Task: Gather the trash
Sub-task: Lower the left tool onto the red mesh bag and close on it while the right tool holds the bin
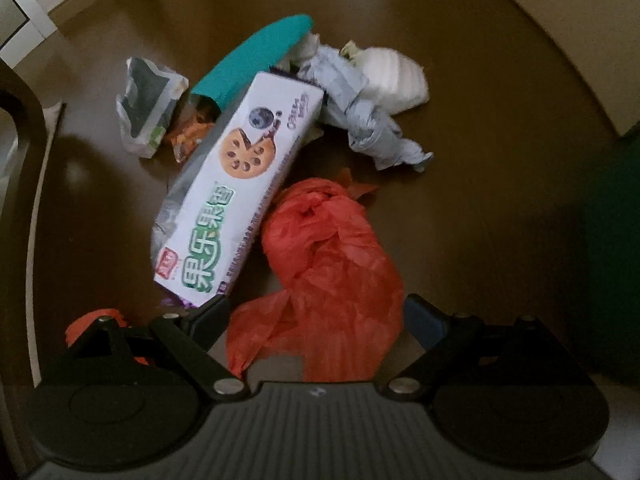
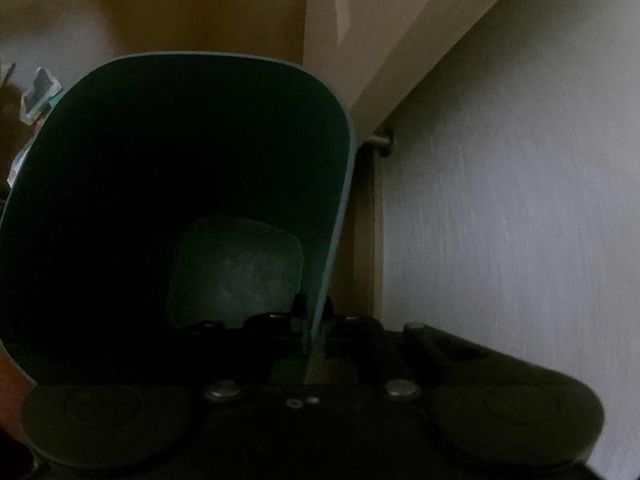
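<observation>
A: What's closest to the lens in the left wrist view?

B: The left gripper [image 1: 316, 316], low in the frame. Its jaws stand wide apart, and the red plastic bag [image 1: 332, 264] lies between them; the pads don't look to be pressing on it.

A: And around the bag?

B: Just to its left, a long white biscuit box [image 1: 240, 188] runs slantwise from lower left to the middle of the frame, its near corner right at the left finger. Behind the box, a teal sleeve-like packet [image 1: 256, 60] points to the upper middle. A crumpled grey-blue bag [image 1: 360, 112] and a white wad [image 1: 396, 76] sit at upper right of centre, touching each other. A crushed white-and-dark wrapper [image 1: 148, 108] lies at centre left, with a small orange wrapper [image 1: 190, 136] beside it. All of it rests on the brown desk [image 1: 480, 120].

A: The right wrist view?

B: The right gripper [image 2: 314, 320] has its jaws together on the rim of a dark green bin [image 2: 180, 200], one finger inside the wall and one outside. The bin fills the left and middle of the frame, its bottom bare. A pale wall [image 2: 520, 180] fills the right side.
</observation>
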Tool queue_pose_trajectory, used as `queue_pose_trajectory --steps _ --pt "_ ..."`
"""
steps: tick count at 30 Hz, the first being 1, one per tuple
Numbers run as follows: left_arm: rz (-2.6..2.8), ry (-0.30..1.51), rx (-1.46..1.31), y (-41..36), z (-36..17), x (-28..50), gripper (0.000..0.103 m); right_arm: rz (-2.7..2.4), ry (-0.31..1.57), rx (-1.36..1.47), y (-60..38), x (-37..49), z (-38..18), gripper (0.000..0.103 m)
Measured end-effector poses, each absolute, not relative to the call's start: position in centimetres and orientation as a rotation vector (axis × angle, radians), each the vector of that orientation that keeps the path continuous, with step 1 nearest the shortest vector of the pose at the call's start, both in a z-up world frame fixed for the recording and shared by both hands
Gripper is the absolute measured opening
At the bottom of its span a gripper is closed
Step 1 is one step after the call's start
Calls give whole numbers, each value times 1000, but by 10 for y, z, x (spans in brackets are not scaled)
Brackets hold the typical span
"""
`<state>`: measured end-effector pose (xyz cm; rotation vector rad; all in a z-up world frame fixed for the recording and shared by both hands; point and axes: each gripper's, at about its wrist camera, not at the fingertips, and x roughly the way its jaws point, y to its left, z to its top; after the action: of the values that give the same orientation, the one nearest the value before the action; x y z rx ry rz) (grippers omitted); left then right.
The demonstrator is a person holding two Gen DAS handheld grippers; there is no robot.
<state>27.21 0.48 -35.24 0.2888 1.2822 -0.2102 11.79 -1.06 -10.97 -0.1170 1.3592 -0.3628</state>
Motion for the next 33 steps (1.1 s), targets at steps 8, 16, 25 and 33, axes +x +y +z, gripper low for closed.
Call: queue_pose_trajectory --steps 8,16,25,33 --pt "-170 1291 327 -4 -369 282 63 -394 1385 -164 3 136 -110 7" --pt "-146 1285 364 2 -355 272 14 -407 1376 -245 15 139 -119 7" --pt "-241 1177 238 31 -248 251 8 -329 1303 -357 54 147 -99 5" --pt "-368 1038 146 52 -139 226 8 -259 1231 -474 89 170 -94 2"
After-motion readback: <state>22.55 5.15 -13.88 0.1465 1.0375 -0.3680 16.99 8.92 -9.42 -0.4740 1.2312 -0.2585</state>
